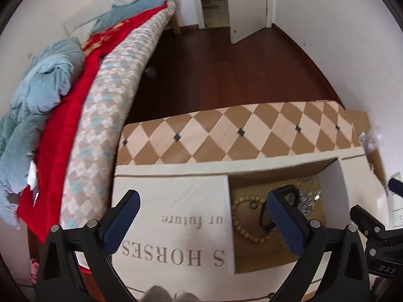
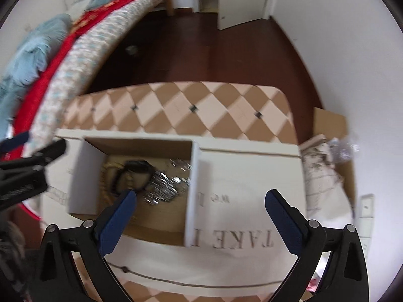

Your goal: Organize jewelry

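A white cardboard box (image 1: 173,216) with printed lettering has its two top flaps parted, showing a brown inside. In it lie a wooden bead bracelet (image 1: 245,226), a black band (image 1: 282,201) and a silver sparkly piece (image 1: 306,196). My left gripper (image 1: 201,196) is open and empty above the left flap. In the right wrist view the same box (image 2: 252,188) shows the black band (image 2: 136,173) and the silver piece (image 2: 166,186). My right gripper (image 2: 200,193) is open and empty above the box opening and right flap.
The box sits on a table with a tan and cream diamond cloth (image 1: 226,133). A bed (image 1: 100,95) with red and blue bedding lies to the left. Dark wood floor (image 1: 226,70) and an open door (image 1: 239,7) are beyond. A brown carton (image 2: 332,125) stands at the right.
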Motion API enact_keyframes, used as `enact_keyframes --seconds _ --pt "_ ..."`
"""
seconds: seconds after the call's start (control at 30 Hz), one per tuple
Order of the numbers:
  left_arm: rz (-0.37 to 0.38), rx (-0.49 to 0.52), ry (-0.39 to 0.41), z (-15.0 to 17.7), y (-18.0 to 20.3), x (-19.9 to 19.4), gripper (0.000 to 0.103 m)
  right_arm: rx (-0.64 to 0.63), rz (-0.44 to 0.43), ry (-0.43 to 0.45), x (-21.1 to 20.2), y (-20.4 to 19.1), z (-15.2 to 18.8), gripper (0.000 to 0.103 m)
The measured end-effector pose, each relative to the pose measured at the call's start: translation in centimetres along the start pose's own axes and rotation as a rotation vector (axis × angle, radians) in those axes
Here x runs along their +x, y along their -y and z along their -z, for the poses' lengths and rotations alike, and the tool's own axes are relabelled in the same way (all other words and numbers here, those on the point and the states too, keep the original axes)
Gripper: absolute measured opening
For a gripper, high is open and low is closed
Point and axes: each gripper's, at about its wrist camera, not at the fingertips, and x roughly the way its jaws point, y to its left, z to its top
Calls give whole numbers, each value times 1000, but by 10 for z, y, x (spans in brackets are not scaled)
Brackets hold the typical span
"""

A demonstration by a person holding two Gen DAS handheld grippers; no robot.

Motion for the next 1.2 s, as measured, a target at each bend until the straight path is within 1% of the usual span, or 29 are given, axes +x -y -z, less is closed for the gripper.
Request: enact_keyframes --seconds 0.1,0.27,0.33,0.53,0.7,0.93,1.03,1.2 --pt "-8 8 -7 16 1 2 103 2 58 21 1 -6 12 103" --pt "-16 0 -11 35 2 3 103 18 82 37 0 -9 23 103" --pt "0 -11 -13 41 2 1 103 25 77 35 -1 -10 28 103" --pt "12 -23 -9 49 5 -6 103 46 68 27 -1 -9 41 103" --pt "19 -38 4 52 3 -17 103 68 56 45 -12 -5 46 103" --pt "35 -75 54 65 -1 -57 103 78 58 126 -57 0 60 103" --pt "51 -92 77 74 -3 -81 102 86 49 170 -84 3 70 103" --pt "72 -99 131 92 -2 -133 102 83 60 238 -134 5 91 103"
